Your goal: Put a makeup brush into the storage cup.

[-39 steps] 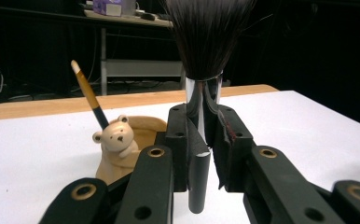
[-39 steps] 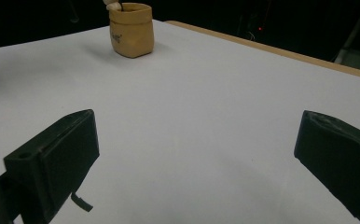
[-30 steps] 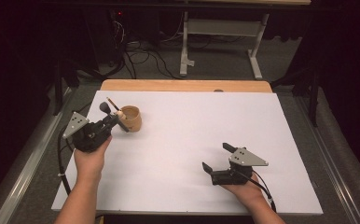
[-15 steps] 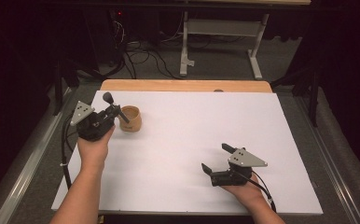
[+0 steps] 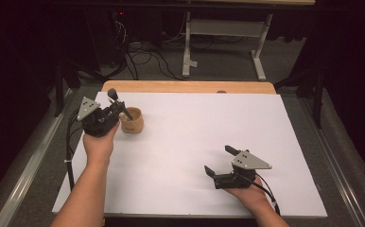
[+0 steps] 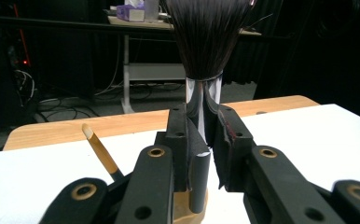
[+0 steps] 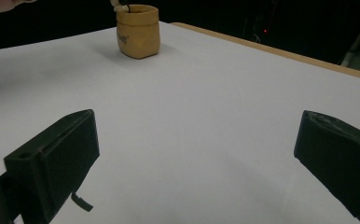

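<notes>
A: Why is the left gripper held so close to the cup?

B: Its jaws pinch a makeup brush by the shiny collar, bristles up, handle over the cup's mouth; I'd say the brush is being stood in or drawn out.

A: And the right gripper?

B: Spread wide, empty, resting on the white table, well apart from the cup. Probably waiting.

A: What differs from a second ago?

B: The left hand has drifted toward the table's far edge, brush pinched as before; the right hasn't moved.
</notes>
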Demonstrator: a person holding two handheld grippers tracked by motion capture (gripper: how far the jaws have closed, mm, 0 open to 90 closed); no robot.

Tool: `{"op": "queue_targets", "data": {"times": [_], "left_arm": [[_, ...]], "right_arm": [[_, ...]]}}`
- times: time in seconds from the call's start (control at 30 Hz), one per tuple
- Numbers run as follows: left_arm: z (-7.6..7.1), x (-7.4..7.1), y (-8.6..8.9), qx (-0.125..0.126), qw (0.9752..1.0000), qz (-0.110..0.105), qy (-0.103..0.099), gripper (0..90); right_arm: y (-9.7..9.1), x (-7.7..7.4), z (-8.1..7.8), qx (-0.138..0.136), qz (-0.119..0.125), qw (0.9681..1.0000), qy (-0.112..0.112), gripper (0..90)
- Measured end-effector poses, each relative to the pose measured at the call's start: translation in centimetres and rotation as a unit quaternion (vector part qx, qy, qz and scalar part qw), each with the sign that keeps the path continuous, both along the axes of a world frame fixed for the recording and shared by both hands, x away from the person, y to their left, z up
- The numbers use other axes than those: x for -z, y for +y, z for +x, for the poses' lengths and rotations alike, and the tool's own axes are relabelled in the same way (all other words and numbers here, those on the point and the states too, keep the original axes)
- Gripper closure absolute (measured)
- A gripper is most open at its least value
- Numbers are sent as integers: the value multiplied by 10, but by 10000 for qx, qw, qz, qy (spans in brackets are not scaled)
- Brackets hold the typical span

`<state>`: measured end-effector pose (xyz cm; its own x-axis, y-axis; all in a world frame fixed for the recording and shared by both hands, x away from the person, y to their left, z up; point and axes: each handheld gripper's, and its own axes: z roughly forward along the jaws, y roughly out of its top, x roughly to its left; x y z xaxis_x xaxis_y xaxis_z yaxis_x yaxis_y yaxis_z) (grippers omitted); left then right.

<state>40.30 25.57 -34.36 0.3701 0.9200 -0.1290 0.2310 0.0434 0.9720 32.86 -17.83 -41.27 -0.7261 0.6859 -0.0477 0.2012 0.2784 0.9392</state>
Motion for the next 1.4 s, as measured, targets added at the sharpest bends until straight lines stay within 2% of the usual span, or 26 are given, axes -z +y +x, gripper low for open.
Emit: {"op": "queue_targets", "data": {"times": [0.23,0.6,0.93,1.4], "left_arm": [[7,2,1,-93,9999,-34,55,768],[14,12,-4,-108,9995,212,229,768],[17,18,-7,-96,9988,329,353,768],[21,26,-16,-78,9967,624,511,768]], "right_arm": [[0,0,0,-4,-20,10000,4,15],[1,1,-1,-18,-15,10000,18,15],[1,1,-1,-9,16,10000,27,15],[2,2,-1,-57,22,10000,27,15]]}}
